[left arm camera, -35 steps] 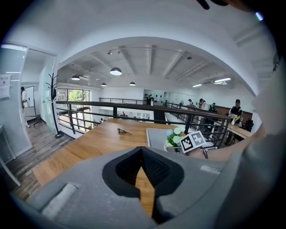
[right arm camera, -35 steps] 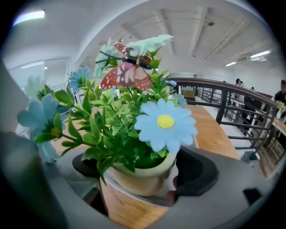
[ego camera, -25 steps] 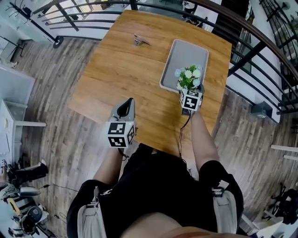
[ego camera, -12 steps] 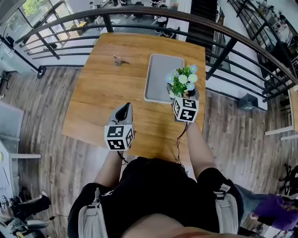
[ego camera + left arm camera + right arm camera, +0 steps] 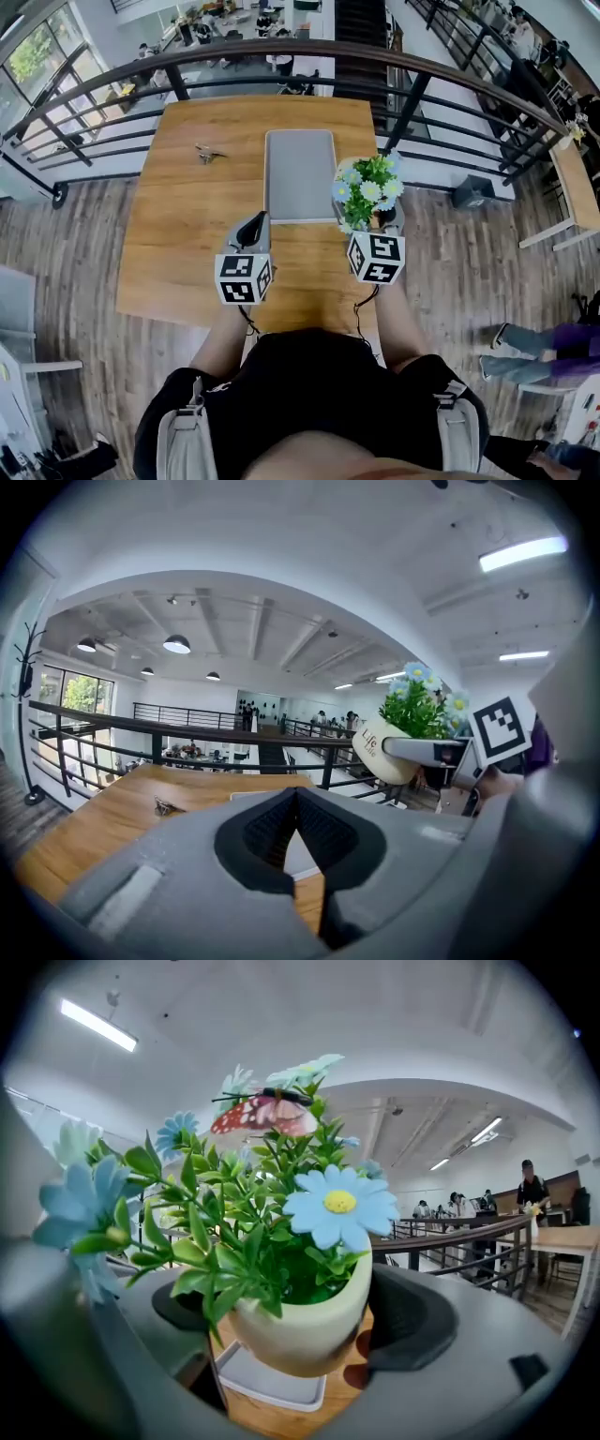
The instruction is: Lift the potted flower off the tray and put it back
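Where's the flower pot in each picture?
Head view: potted flower right of centre, just past the tray's right edge.
Left gripper view: potted flower at upper right, up in the air.
Right gripper view: potted flower in the centre, between the jaws.
Shared landmark: the empty grey tray, seen in every view.

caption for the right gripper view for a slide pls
Right gripper clamps the potted flower, lifted clear of the grey tray.

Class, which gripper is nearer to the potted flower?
Right. The right gripper grips the potted flower by its pot, clear of the grey tray; the left gripper hovers apart, to its left, jaws shut.
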